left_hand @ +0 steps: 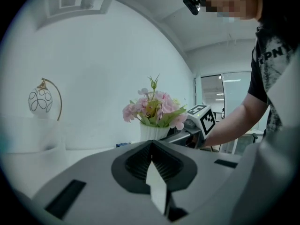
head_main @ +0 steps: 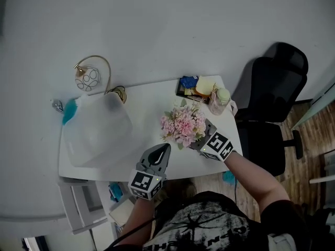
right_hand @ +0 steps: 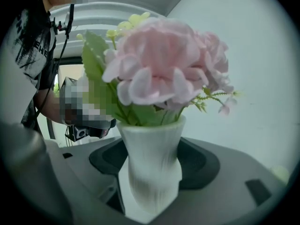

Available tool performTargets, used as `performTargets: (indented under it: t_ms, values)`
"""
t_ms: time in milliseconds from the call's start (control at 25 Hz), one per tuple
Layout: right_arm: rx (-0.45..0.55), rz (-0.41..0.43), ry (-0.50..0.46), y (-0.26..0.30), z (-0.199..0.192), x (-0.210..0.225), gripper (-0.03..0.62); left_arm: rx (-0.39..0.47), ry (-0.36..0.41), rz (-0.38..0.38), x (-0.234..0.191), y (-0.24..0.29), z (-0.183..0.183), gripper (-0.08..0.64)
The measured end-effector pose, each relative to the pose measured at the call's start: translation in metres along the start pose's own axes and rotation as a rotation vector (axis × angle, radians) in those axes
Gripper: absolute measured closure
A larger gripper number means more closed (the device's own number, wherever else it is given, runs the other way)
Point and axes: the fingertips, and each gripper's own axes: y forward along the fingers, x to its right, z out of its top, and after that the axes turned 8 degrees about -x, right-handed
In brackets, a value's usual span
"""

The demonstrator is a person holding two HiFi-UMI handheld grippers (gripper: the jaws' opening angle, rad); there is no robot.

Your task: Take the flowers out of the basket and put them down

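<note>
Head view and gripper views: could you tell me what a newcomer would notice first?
Pink flowers in a white ribbed vase fill the right gripper view, the right claw closed on the vase. In the head view they sit over the white table, the left claw shut and empty beside them.

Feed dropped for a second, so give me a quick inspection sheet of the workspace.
Surface: white table, things spread over it.
Job's things: pink flowers in a white ribbed vase; no basket made out.
Clutter: globe ornament on a gold arc; translucent sheet; small items at the back right corner.
Grippers: left gripper shut, empty; right gripper shut on the vase.
Cables: nothing seen on the table.
Surroundings: black office chair, white wall, wood floor.
</note>
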Motion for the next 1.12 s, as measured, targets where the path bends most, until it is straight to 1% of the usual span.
performTargets:
  t_ms: [120,280,560,760,960,1120]
  values:
    - [-0.003,-0.002,0.019,0.004,-0.013,-0.003,0.258,-0.022,-0.019,0.005,-0.001,0.003,-0.011,0.545]
    - [-0.004,-0.012,0.050,0.005,-0.025,0.000,0.258,-0.028,-0.031,0.008,-0.002,0.009,-0.014,0.545]
    - [-0.011,0.002,0.053,0.017,-0.040,-0.007,0.258,-0.040,-0.033,0.010,-0.003,0.010,-0.017,0.545]
    - [0.020,-0.006,0.086,0.018,-0.041,-0.004,0.258,-0.048,-0.037,0.006,0.000,0.013,-0.017,0.545]
    - [0.059,-0.035,0.112,0.018,-0.042,-0.003,0.258,-0.051,-0.042,0.008,0.000,0.011,-0.022,0.545]
    - [0.051,-0.050,0.127,0.019,-0.044,-0.003,0.258,-0.064,-0.048,0.008,-0.001,0.009,-0.026,0.545]
